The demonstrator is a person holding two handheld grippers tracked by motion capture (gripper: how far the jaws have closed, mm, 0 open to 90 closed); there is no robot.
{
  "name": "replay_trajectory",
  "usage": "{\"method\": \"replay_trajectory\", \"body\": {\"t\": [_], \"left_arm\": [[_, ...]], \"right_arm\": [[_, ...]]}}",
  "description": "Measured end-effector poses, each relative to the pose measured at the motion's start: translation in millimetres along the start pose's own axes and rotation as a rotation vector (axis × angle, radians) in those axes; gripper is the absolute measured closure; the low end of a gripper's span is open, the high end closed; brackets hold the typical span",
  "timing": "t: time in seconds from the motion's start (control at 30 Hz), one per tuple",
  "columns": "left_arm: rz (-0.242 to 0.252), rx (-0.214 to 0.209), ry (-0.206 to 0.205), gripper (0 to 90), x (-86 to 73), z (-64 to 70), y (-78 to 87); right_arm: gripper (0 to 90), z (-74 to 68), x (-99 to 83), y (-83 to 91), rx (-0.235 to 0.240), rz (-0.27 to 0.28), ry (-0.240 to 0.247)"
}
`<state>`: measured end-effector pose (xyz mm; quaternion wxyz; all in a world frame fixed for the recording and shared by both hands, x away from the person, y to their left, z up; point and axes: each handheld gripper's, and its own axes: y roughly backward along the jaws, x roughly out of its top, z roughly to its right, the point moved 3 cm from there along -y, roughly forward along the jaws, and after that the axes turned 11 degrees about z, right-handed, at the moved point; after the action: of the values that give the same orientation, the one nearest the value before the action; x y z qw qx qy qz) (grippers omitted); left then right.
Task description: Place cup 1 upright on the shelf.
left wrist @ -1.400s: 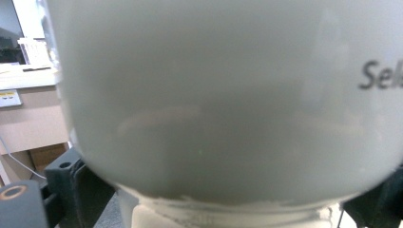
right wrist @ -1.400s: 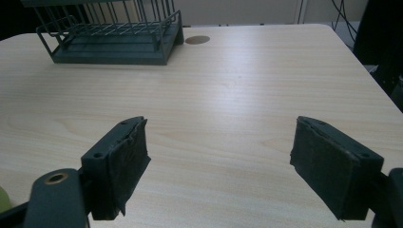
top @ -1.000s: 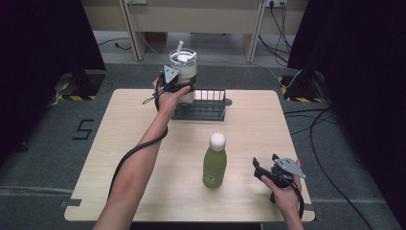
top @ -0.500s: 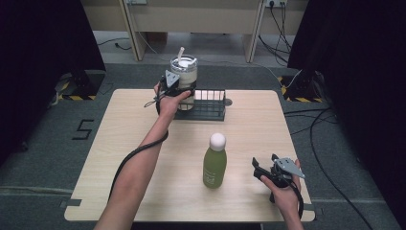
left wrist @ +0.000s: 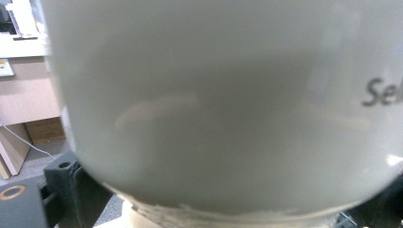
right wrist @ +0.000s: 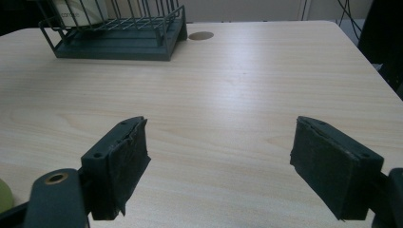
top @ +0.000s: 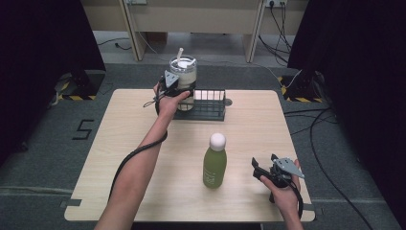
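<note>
Jar (top: pixel 183 76), clear glass w/ whitish fill and a white lid plus a stick/straw poking up, sat upper centre of the high view, at the left end of the black wire rack (top: pixel 207 103). It looked lowered into or right over that rack end; couldn't tell if its base was touching down. Left gripper (top: pixel 171 87) was clamped on the jar's side, jaws pinching the glass. In the left gripper view the jar wall (left wrist: pixel 228 104) was pressed up close to the lens, w/ a bit of jaw at lower left and part of a printed word at right edge.

Rack stood at the far edge of the table (top: pixel 143 191), upper centre of frame. Rest of the rack looked unoccupied.

Green bottle (top: pixel 214 163) w/ white cap stood upright lower centre, well apart from the rack, untouched. Right gripper (top: pixel 268 170) rested lower right, just beside the bottle but not touching, jaws spread wide w/ nothing between; the right gripper view showed bare tabletop between the pads (right wrist: pixel 121 161) and the rack (right wrist: pixel 119 38) at upper left.

Judgement: jar placement approx. done, release and pull-back left. Bottle prob. next for the rack, not started.
</note>
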<state>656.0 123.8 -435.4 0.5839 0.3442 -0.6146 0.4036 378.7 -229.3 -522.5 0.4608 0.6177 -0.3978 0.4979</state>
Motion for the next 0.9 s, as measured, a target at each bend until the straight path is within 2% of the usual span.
{"method": "replay_trajectory", "body": {"t": [0.13,0.33,0.47,0.6,0.67,0.9], "left_arm": [[0.003,-0.001,0.006,5.8,-0.6,-0.2,1.2],[-0.006,-0.022,-0.007,5.4,-1.1,0.9,3.6],[-0.013,-0.008,0.001,0.1,-2.0,0.9,5.0],[-0.013,-0.008,-0.026,0.0,0.2,1.4,7.1],[-0.010,-0.010,-0.022,0.0,1.1,1.8,8.1],[-0.020,-0.008,-0.048,0.0,1.6,0.8,15.9]], "right_arm": [[19.5,-0.3,-0.1,0.1,0.002,0.000,0.001],[19.4,-0.7,-0.4,-0.5,0.004,-0.002,0.005],[19.2,-1.1,-0.4,0.1,0.005,-0.005,0.004],[19.1,-0.6,-0.5,-0.1,0.004,-0.005,0.008],[19.0,-1.0,-0.6,-0.3,0.005,-0.007,0.008],[19.0,-1.6,-0.5,-0.4,0.006,-0.007,0.010]]}}
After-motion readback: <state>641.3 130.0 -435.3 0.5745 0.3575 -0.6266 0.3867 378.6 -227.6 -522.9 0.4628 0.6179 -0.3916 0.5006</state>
